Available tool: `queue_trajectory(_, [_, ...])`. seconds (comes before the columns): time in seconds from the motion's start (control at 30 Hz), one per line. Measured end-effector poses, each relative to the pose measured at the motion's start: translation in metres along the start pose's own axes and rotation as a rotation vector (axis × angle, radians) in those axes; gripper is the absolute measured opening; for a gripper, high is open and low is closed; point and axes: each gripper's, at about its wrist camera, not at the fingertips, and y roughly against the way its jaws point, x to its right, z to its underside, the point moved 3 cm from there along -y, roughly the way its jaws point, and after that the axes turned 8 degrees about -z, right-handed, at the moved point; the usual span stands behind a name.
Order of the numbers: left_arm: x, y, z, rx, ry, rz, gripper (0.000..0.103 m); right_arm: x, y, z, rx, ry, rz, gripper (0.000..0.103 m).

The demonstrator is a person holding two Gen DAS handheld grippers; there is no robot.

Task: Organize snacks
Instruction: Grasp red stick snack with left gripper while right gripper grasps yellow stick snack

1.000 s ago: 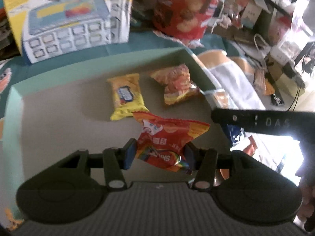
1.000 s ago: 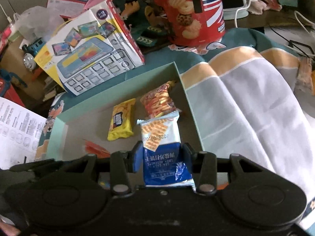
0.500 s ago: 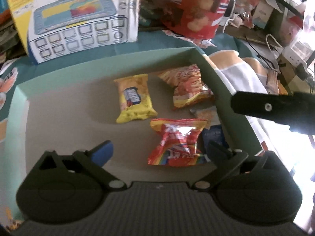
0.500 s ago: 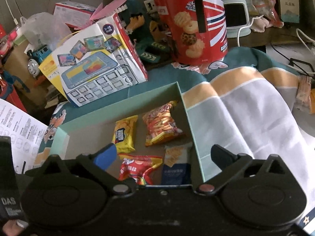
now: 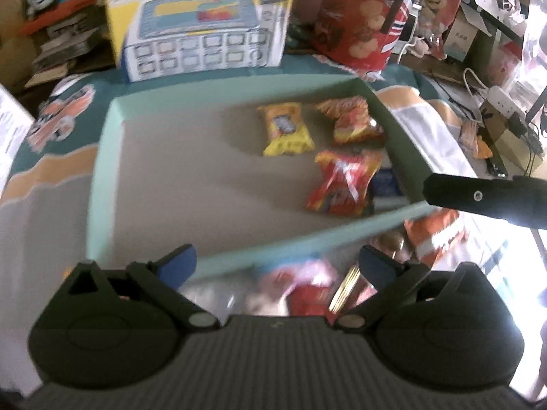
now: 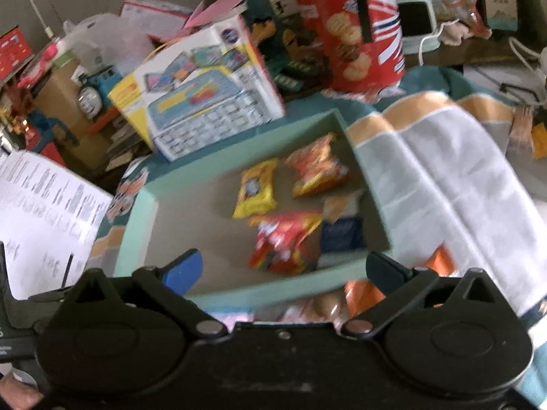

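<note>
Both packets that we saw clamped a second ago now lie released in the green box (image 5: 102, 184): the red snack packet (image 5: 342, 184) beside the blue cracker packet (image 6: 342, 232), near the yellow packet (image 5: 285, 128) and orange packet (image 5: 354, 119). We note the left hand-held gripper (image 5: 277, 261) and right hand-held gripper (image 6: 285, 268) pulled back over the near wall, jaws spread wide and empty after just opening. More snacks (image 5: 434, 235) lie outside, below the grippers.

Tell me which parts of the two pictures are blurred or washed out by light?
Left wrist view: snacks below the box rim smear into blur, and the lower right corner burns out white. Right wrist view: motion blur softens the packets and the paper sheet; its claw stays sharp.
</note>
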Motion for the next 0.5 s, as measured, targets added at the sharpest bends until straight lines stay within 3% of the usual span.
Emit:
queue_trajectory(0.3, [-0.057,0.032,0.067,-0.014,0.083,-0.062,0.103,-0.042,-0.001,0.049,-0.064,0.03,-0.076,0.103])
queue_trajectory(0.5, [-0.089,0.032,0.107,-0.056,0.166,-0.102,0.103,-0.058,-0.008,0.08,-0.125,0.046,-0.098,0.103])
